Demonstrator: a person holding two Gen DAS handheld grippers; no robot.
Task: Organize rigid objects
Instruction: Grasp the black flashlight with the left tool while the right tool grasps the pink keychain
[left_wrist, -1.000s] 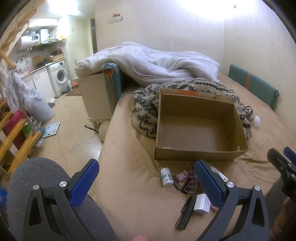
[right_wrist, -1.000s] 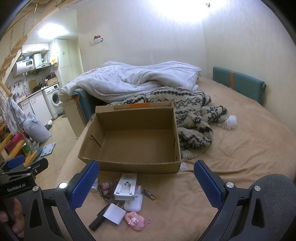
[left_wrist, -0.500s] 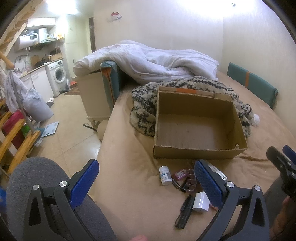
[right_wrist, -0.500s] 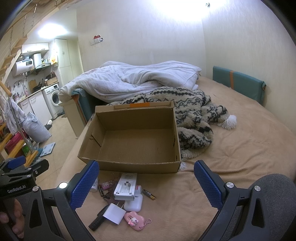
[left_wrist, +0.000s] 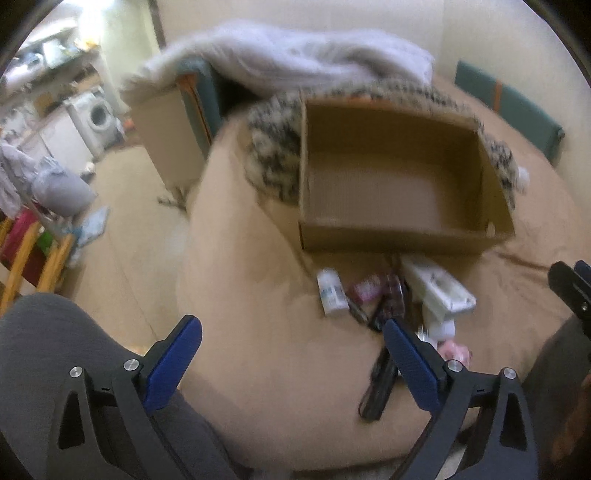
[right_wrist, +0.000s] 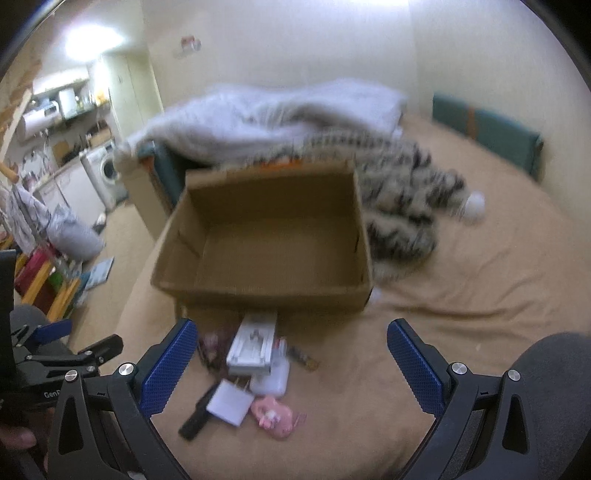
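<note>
An empty open cardboard box (left_wrist: 399, 236) (right_wrist: 266, 291) sits on the tan bed. Small items lie in front of it: a white bottle (left_wrist: 331, 291), a white power strip (left_wrist: 437, 288) (right_wrist: 253, 345), a black pen-like stick (left_wrist: 378, 384) (right_wrist: 197, 415), a white charger (right_wrist: 231, 404), a white case (right_wrist: 271, 376), a pink charm (right_wrist: 273, 417). My left gripper (left_wrist: 291, 360) is open and empty, near the pile's left. My right gripper (right_wrist: 288, 363) is open and empty, over the pile. Both views are blurred.
A patterned woolly blanket (right_wrist: 399, 195) and a white duvet (right_wrist: 266, 114) lie behind the box. A green cushion (right_wrist: 487, 136) stands by the wall. The bed edge drops to the floor at the left (left_wrist: 122, 236). My grey-trousered knees flank the pile (left_wrist: 48, 332) (right_wrist: 546, 358).
Both grippers have moved forward and tilted down toward the box and pile, which now look larger. Both stay open and empty.
</note>
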